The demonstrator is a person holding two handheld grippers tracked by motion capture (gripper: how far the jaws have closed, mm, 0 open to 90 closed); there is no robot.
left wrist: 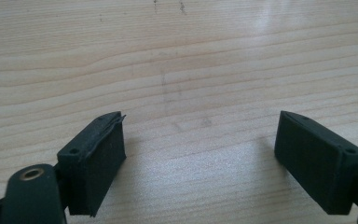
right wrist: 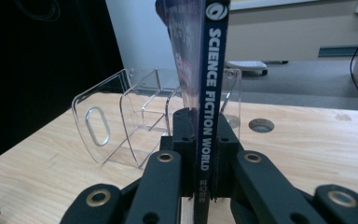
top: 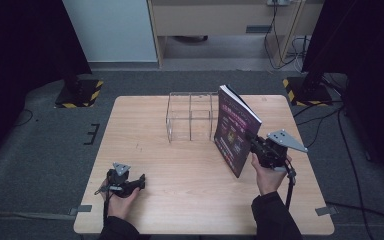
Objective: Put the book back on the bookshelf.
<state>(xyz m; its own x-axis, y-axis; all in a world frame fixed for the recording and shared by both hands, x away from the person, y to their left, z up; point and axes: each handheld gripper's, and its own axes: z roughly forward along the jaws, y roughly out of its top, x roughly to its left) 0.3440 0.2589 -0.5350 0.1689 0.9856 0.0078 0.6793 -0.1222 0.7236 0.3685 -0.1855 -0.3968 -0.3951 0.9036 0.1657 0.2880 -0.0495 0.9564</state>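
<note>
The magazine [top: 236, 131] has a dark purple-black cover with pink and white print; its spine [right wrist: 210, 93] is navy blue with white lettering reading SCIENCE FICTION WORLD. The organizer [top: 191, 116] is clear, colourless acrylic. The table [top: 180, 165] is pale wood with fine brown grain lines. Both the left gripper [top: 142, 181] and the right gripper [top: 254, 142] are black; the right carries a grey plate [top: 286, 140]. The stand bases [top: 79, 92] bear yellow-and-black stripes. The floor [top: 40, 150] is dark grey.

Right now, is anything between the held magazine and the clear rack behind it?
Nothing visible. The right gripper is shut on the magazine at its spine, holding it upright just right of the clear rack, with only bare table around them.
</note>
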